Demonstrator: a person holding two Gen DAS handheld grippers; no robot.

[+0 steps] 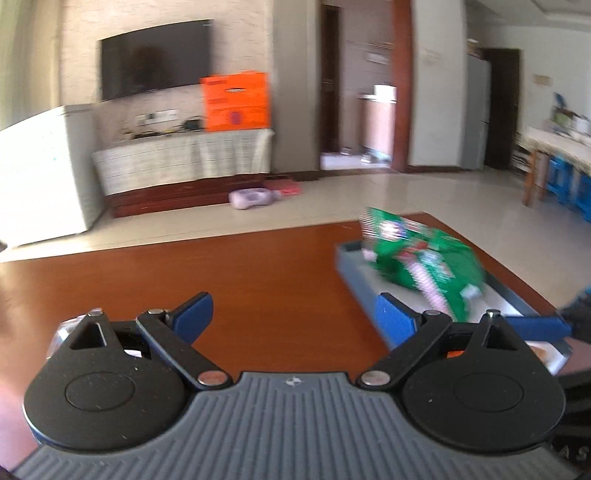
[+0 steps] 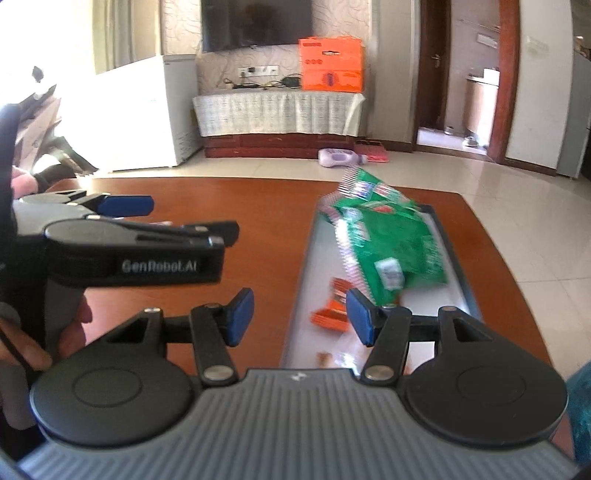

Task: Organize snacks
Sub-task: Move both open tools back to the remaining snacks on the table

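A green snack bag is lying in the grey tray on the brown tabletop. Both grippers' fingers are standing wide, holding nothing. A television is hanging behind.

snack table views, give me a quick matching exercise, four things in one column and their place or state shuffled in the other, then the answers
Things:
1. green snack bag
2. orange snack packet
3. left gripper
4. purple bottle

Places or states:
A. lying on the floor by the TV cabinet
B. open, nothing between its fingers, over bare table
C. small, lying flat on the tray floor
D. large, blurred, above the far part of the tray

The tray sits on the wooden table.

Pairs: 1-D, 2-C, 3-B, 4-A
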